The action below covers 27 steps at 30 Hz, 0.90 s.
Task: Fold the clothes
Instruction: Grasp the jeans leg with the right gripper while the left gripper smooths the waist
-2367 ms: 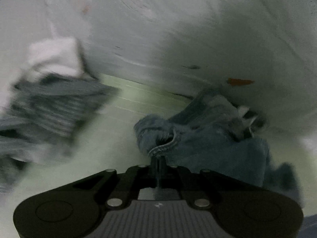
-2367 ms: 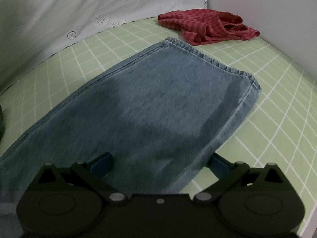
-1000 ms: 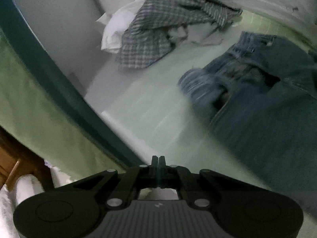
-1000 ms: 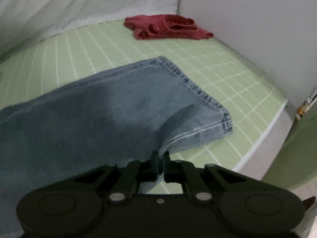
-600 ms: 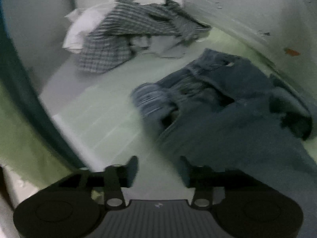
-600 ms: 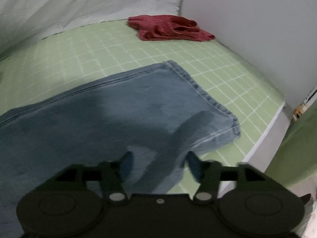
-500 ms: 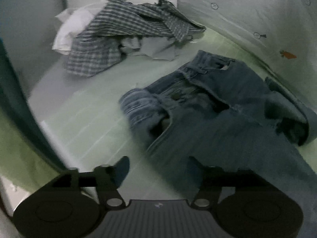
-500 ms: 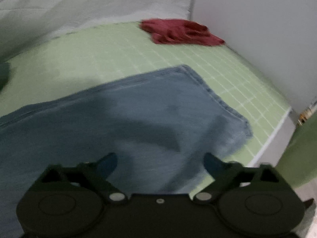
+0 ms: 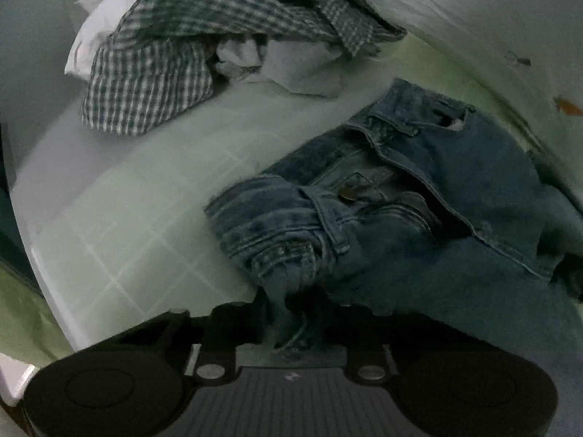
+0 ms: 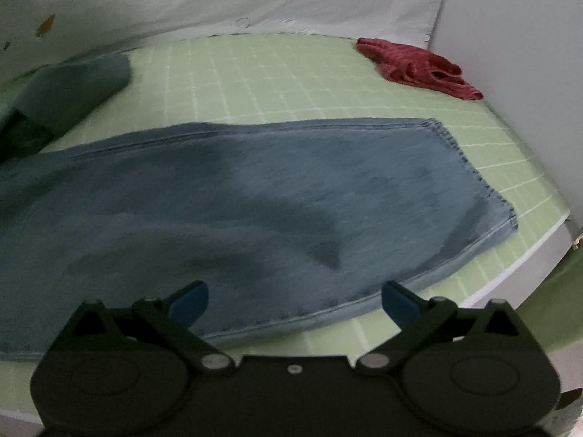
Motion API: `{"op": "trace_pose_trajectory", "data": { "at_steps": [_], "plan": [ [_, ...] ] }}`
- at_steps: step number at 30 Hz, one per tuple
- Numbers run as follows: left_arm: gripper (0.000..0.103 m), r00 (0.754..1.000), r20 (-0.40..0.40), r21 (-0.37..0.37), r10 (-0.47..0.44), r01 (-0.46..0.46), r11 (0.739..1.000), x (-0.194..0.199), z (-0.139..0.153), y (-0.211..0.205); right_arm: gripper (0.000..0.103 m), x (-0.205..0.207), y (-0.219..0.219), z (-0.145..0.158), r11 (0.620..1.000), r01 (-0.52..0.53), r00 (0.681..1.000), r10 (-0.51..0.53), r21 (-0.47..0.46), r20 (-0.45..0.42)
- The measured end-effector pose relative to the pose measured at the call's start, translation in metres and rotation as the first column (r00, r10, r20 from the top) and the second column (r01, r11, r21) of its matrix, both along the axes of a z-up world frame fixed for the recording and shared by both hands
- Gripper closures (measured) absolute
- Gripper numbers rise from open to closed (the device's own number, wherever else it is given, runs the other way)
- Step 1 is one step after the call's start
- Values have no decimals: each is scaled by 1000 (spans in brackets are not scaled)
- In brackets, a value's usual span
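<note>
Jeans (image 9: pixel 419 189) waistband closing into left tongs (image 9: pixel 291 313); right tongs (image 10: pixel 295 302) opening, empty, above leg hem.

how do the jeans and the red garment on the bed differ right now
The jeans are blue denim; the red garment is dark red with faint stripes. The jeans' leg lies spread flat across the middle of the green checked sheet; the red garment sits crumpled in the far corner by the wall. The left gripper is closing on a fold of the jeans at the waist; nothing touches the red garment. Both rest on the same sheet.
</note>
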State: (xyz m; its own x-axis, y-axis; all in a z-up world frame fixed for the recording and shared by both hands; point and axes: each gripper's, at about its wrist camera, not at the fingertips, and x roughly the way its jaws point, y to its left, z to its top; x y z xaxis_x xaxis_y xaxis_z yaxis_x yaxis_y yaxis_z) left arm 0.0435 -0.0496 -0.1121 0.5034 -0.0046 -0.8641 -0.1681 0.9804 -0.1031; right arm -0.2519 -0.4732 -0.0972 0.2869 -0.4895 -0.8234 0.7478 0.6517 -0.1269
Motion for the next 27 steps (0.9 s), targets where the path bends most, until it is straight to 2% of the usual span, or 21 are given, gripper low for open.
{"op": "trace_pose_trajectory", "data": {
  "at_steps": [2,6,7,10,15,16,17,19,21,23,25,27],
  "plan": [
    [91,999,4,-4,32,-32,999,-4,8,5,0,9,3,-1,1000,-11,1000,11,10,3],
    [93,992,7,59,129,-129,990,-20,23,24,1,35,1,2,999,-49,998,49,18,39],
    [96,991,1,74,131,-131,989,-26,22,31,0,42,0,3,998,-61,997,60,18,51],
    [94,990,-18,119,138,-135,984,-43,19,50,0,63,-4,4,996,-88,993,85,26,87],
    [74,991,26,108,135,-137,985,-61,43,51,0,100,-14,4,991,-128,983,121,42,135],
    [58,989,37,106,141,-144,984,-61,50,49,0,108,-13,6,990,-139,981,132,37,143],
    [36,988,51,97,147,-151,984,-58,56,46,0,118,-13,9,988,-152,977,146,28,153],
    [13,986,91,84,138,-145,986,-52,70,39,0,141,-14,17,981,-194,966,190,5,176],
    [11,985,134,88,106,-118,989,-42,84,28,0,165,-13,27,972,-233,952,234,-25,200],
    [0,988,144,104,64,-79,991,-29,92,15,0,189,-11,36,961,-270,935,275,-53,223],
    [0,988,153,102,19,-35,994,-14,95,3,0,212,-9,44,952,-299,919,308,-73,245],
    [0,990,140,89,-13,1,996,6,85,-11,0,237,-7,50,942,-326,904,334,-75,267]
  ]
}}
